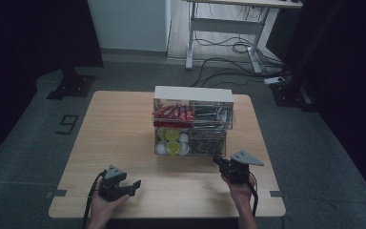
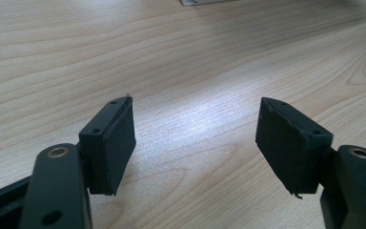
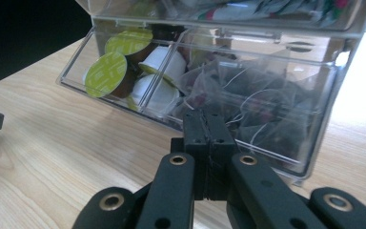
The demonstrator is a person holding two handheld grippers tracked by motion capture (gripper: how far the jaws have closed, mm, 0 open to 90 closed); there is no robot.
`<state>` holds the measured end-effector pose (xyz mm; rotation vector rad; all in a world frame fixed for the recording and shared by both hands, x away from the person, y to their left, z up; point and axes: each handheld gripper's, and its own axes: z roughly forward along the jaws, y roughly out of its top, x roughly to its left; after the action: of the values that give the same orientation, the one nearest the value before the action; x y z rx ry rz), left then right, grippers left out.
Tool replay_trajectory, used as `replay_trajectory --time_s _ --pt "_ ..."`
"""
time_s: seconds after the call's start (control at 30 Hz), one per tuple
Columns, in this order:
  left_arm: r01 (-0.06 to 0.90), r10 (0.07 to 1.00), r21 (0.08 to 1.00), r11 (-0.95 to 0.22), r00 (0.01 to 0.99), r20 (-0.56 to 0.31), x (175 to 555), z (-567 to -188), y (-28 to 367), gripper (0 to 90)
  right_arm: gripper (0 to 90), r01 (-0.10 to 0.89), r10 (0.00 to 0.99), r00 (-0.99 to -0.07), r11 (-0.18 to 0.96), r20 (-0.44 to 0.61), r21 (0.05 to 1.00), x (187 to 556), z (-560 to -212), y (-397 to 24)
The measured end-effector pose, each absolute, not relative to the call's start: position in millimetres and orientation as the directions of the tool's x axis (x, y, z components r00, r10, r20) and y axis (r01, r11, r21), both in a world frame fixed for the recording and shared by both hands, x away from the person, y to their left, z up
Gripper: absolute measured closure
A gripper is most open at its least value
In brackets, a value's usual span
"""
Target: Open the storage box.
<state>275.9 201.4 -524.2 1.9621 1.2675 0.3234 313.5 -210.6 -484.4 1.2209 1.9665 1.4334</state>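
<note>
While the right gripper, clenched empty, noses the clear plastic tilt-out organizer drawer, a push could shove it backward.

Light wood table, a clear plastic organizer box standing on it at centre-far, holding capsules, red packets, tea bags.

Two hand-held black claws with trailing cables

The left claw and right claw are matte black, each with two flat rectangular pads on jointed link arms pinned by brass-ringed rivets and small screw holes. A grey three-cornered plate tops each body, and a black cable trails back along each bare, sleeveless forearm.
</note>
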Motion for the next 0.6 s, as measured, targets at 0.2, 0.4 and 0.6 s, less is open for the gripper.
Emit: replay_trajectory --time_s 0.2,0.4,0.6 --pt "0.667 0.861 0.713 -0.216 0.475 -0.184 275.9 -524.4 200.9 29.7 89.3 0.424 0.829 -0.532 0.088 0.169 0.902 316.9 -492.8 -205.6" --pt "0.669 0.859 0.710 -0.219 0.477 -0.184 276.3 -525.7 200.1 29.7 89.2 0.449 0.828 -0.532 0.101 0.175 0.888 321.1 -502.9 -200.9" --pt "0.664 0.860 0.716 -0.214 0.476 -0.184 275.7 -524.3 201.1 29.7 89.2 0.469 0.827 -0.535 0.118 0.175 0.875 323.7 -510.0 -197.3"
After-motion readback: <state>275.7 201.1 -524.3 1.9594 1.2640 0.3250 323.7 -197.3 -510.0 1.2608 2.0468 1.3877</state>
